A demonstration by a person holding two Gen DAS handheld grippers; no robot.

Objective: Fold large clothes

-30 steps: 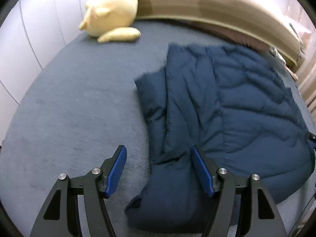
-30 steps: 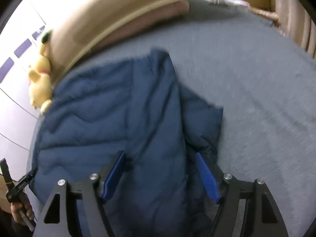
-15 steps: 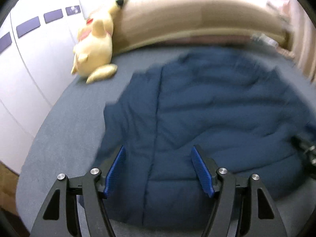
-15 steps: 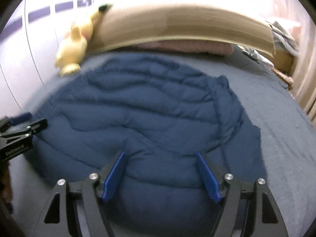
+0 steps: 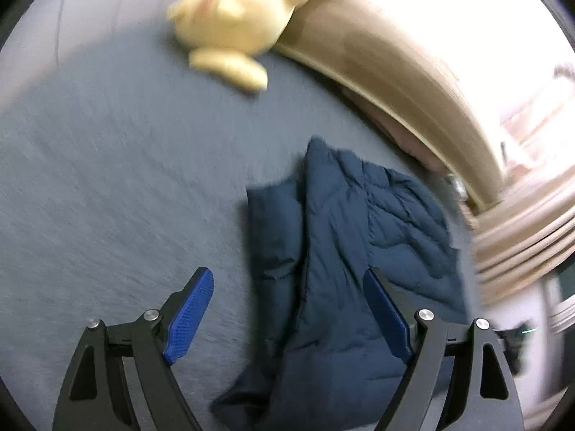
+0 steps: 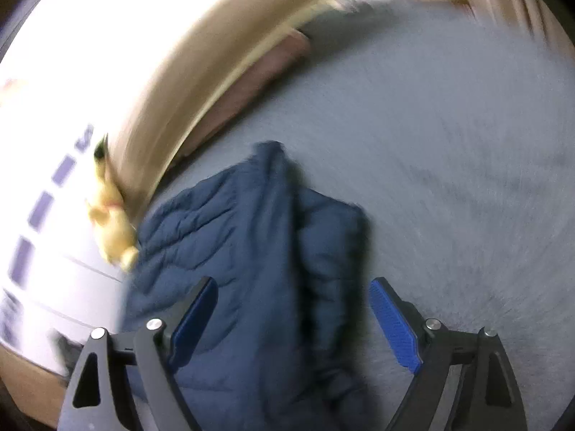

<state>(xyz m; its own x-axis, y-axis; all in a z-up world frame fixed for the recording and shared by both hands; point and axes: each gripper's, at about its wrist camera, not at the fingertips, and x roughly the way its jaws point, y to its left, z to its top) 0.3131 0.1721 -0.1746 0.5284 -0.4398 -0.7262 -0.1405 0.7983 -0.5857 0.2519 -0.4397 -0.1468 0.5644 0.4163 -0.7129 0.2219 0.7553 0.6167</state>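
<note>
A dark blue quilted jacket [image 5: 345, 237] lies flat on the grey bed [image 5: 107, 179], with one sleeve folded in along its left side. My left gripper [image 5: 287, 280] hovers above the jacket's near left edge, its jaws opening with nothing gripped between the blue pads. In the right wrist view the same jacket [image 6: 230, 244] shows its right side with a sleeve folded over. My right gripper [image 6: 294, 291] hangs over that side, jaws likewise opening and empty, the cloth lying below them. Both views are motion-blurred.
A yellow plush toy [image 5: 233, 10] sits at the head of the bed by the beige padded headboard [image 5: 395, 72]. The headboard [image 6: 172, 89] curves across the right wrist view too, with the plush toy [image 6: 111, 226] at its left end. White wall panels stand left.
Both views swung toward the jacket's middle half a second ago and have swung back out to its sides. Both pairs of jaws stand wider apart than before.
</note>
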